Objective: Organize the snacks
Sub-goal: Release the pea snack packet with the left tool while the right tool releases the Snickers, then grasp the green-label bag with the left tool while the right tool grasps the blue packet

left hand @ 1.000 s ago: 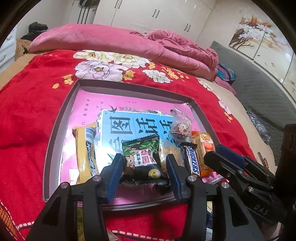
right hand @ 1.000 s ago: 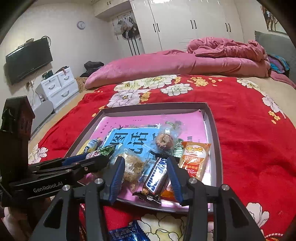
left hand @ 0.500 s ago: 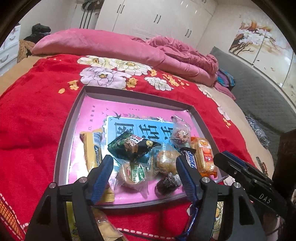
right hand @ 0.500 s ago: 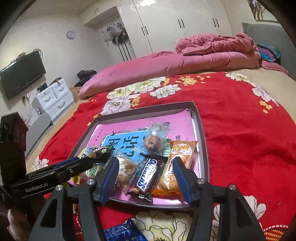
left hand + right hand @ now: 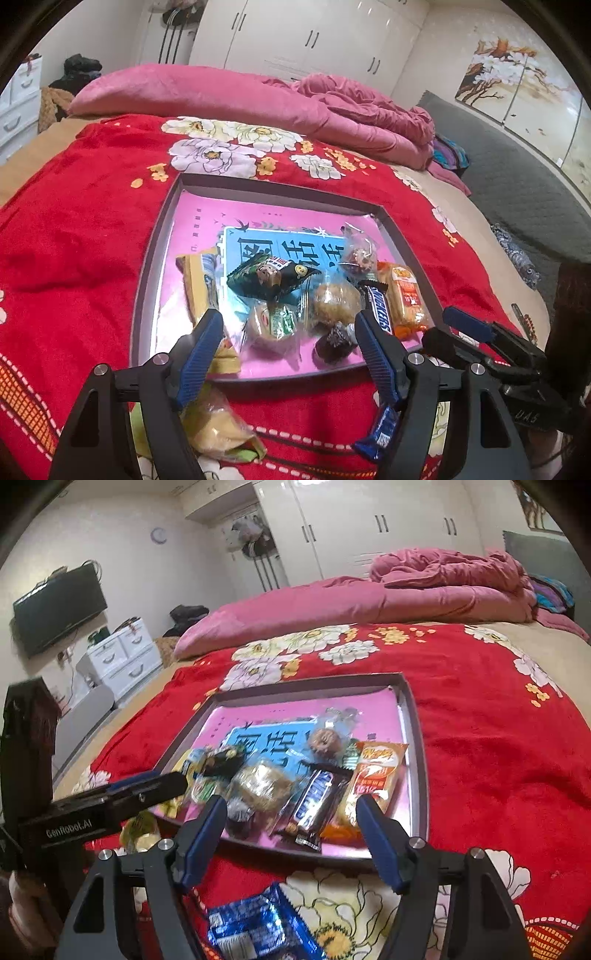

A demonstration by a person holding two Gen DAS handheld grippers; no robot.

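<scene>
A grey-rimmed tray with a pink and blue bottom lies on the red bedspread and holds several snacks: a green-black packet, a Snickers bar, an orange packet, a yellow bar and round wrapped cakes. My left gripper is open and empty, just short of the tray's near edge. My right gripper is open and empty over the near rim, in front of the Snickers bar. A blue packet lies below it on the bedspread.
A yellow wrapped snack and a blue wrapper lie on the bedspread near the tray's front. Pink bedding is piled at the back. A TV and white drawers stand at the left.
My left gripper let go of the green-black packet, which now lies in the tray, opened wide and drew back. My right gripper also opened wider and pulled back from the Snickers bar.
</scene>
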